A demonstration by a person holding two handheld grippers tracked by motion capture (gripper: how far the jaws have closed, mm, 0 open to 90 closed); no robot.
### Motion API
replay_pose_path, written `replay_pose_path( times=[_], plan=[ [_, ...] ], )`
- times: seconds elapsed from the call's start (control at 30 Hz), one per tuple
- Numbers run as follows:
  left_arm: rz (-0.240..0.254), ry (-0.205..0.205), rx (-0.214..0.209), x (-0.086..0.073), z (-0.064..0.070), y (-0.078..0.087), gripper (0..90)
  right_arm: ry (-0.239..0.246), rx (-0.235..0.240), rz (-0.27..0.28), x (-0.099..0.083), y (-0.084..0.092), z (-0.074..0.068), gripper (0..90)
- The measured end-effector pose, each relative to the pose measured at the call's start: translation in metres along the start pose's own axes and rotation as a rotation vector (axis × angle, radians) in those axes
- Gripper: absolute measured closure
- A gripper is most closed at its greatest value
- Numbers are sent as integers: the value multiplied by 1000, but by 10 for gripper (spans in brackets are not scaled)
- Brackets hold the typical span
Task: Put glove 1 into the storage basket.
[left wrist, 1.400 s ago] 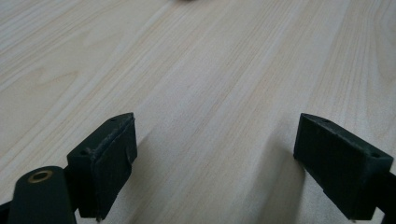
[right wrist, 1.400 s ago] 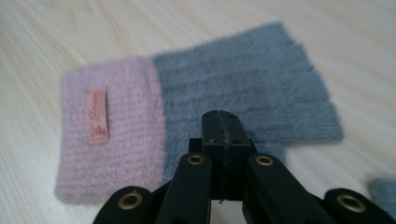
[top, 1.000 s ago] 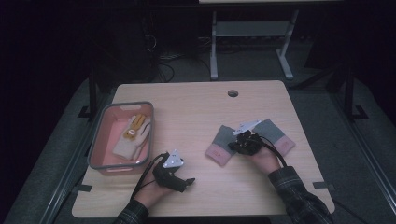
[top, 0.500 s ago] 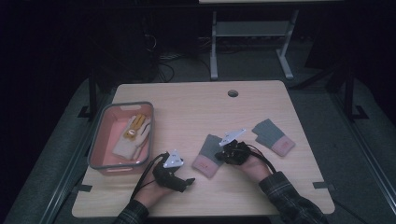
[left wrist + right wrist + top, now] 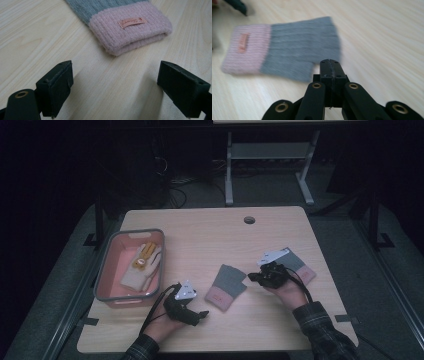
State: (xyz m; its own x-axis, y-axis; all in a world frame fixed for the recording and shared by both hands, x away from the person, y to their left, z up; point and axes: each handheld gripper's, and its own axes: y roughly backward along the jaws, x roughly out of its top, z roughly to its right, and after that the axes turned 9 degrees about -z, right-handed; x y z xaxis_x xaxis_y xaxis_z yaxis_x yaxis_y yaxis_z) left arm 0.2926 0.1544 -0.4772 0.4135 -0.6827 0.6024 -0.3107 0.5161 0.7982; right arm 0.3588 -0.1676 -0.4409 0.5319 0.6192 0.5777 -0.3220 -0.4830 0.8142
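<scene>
A grey knit glove with a pink cuff [image 5: 227,287] lies flat at the table's middle front. In the left gripper view its cuff [image 5: 130,27] with a small label is just ahead of my left gripper [image 5: 115,85]. That gripper [image 5: 197,316] rests on the table, open, with only bare wood between its jaws. My right gripper [image 5: 252,276] hovers just right of the glove [image 5: 284,47]. Its jaws [image 5: 330,67] are pressed together, shut on nothing. A second grey and pink glove [image 5: 300,266] lies behind the right hand.
A pink basket with a grey rim [image 5: 107,265] stands at the left, holding cream and yellow gloves [image 5: 142,265]. A round cable hole [image 5: 249,220] sits near the table's far edge. Dark floor and a metal stand surround the table.
The right gripper pulled the grey and pink glove leftward toward the left gripper, then drew back to the right, leaving the glove flat on the table. The left gripper stayed put.
</scene>
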Motion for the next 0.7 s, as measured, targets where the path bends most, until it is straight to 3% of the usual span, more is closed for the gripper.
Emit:
replay_pose_path(
  times=[0.27,0.33,0.43,0.47,0.6,0.7],
  plan=[
    [0,0,0,0,0,0,126,-80,-78,27,-26,31,28,899],
    [1,0,0,0,0,0,126,-110,-107,39,-38,45,41,898],
    [0,0,1,0,0,0,126,-121,-127,46,-46,53,49,899],
    [0,0,1,0,0,0,126,-150,-152,55,-54,61,57,899],
    [0,0,1,0,0,0,126,-180,-188,53,-64,68,69,899],
    [-1,-2,0,0,0,0,126,-233,-224,45,-76,74,85,899]
  ],
)
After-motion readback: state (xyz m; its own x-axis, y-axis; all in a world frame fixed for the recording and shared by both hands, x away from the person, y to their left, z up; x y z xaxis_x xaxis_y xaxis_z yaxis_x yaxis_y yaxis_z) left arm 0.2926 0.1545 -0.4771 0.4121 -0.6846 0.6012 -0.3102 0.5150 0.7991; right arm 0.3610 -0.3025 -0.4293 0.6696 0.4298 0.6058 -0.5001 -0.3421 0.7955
